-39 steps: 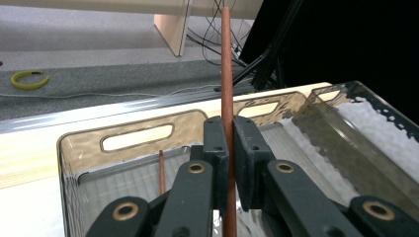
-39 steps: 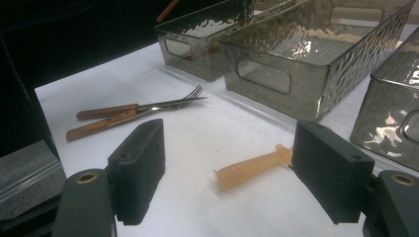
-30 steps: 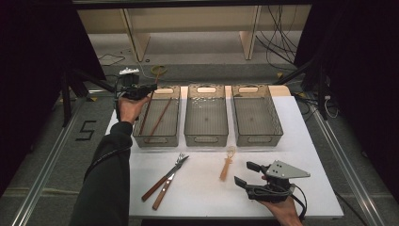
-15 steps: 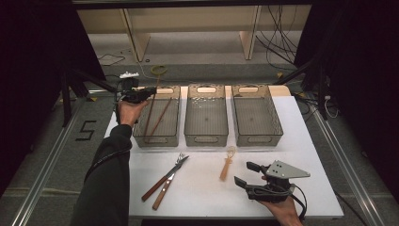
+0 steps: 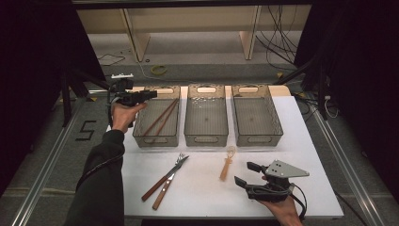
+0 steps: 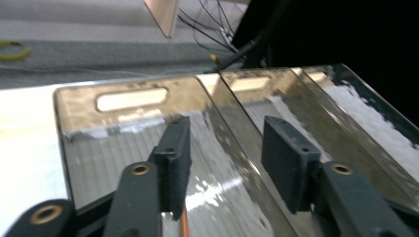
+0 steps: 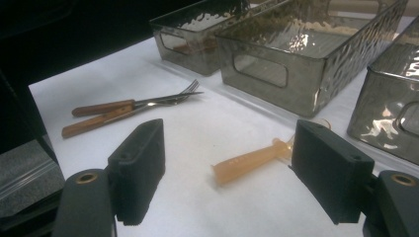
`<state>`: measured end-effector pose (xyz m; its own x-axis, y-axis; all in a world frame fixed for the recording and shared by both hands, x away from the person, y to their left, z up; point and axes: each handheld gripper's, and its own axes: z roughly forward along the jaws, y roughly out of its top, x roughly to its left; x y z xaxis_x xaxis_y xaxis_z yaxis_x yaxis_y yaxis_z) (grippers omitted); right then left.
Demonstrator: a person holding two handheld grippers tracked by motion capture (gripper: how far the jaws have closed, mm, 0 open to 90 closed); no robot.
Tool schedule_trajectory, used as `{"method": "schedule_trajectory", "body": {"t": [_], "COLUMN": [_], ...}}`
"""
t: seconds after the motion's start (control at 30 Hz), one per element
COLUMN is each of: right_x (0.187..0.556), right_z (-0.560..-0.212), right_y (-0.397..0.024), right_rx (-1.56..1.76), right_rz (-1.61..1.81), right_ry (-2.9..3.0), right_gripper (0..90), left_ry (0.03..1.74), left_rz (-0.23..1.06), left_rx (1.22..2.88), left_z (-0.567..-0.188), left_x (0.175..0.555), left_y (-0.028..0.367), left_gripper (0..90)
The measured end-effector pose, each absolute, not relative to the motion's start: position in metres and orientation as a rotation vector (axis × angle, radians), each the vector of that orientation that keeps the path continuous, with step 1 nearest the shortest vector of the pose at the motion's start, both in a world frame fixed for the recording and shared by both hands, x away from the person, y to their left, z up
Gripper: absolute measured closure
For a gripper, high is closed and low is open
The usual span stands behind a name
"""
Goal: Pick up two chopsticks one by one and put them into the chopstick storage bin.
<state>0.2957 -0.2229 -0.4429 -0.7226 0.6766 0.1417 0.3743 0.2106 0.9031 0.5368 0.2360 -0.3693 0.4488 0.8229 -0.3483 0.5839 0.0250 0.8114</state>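
High view: your left gripper [image 5: 149, 93], upper left of frame, hangs over the far rim of the left bin [image 5: 141, 137]; its jaws have just been opening, nothing between them. The chopsticks [image 5: 161, 117] lie in that bin, just below. Your right gripper [image 5: 246, 174], lower right, stands apart, empty.

Left gripper view: pads parted; a chopstick tip [image 6: 183, 224] shows at bottom centre.

Right gripper view: amber spoon [image 7: 257, 158] lies on the table beyond the gap, two forks [image 7: 131, 108] upper left.

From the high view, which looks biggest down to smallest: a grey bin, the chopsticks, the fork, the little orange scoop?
1. Grey bin, largest by far.
2. Chopsticks, leaning inside the left bin.
3. Fork; it looks about as long as the chopsticks, so that ranking is unsure.
4. Orange scoop, clearly smallest.
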Motion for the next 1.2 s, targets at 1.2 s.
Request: {"method": "schedule_trajectory", "body": {"t": [1.2], "right_x": [0.327], "right_z": [-0.451], "right_y": [-0.178], "right_rx": [1.213], "right_rz": [1.137], "right_ry": [2.338], "right_gripper": [23.2], "left_ry": [1.142], "left_rz": [0.26], "left_rx": [1.63], "left_z": [-0.411], "left_x": [0.404], "left_y": [0.246], "left_gripper": [29.1]}}
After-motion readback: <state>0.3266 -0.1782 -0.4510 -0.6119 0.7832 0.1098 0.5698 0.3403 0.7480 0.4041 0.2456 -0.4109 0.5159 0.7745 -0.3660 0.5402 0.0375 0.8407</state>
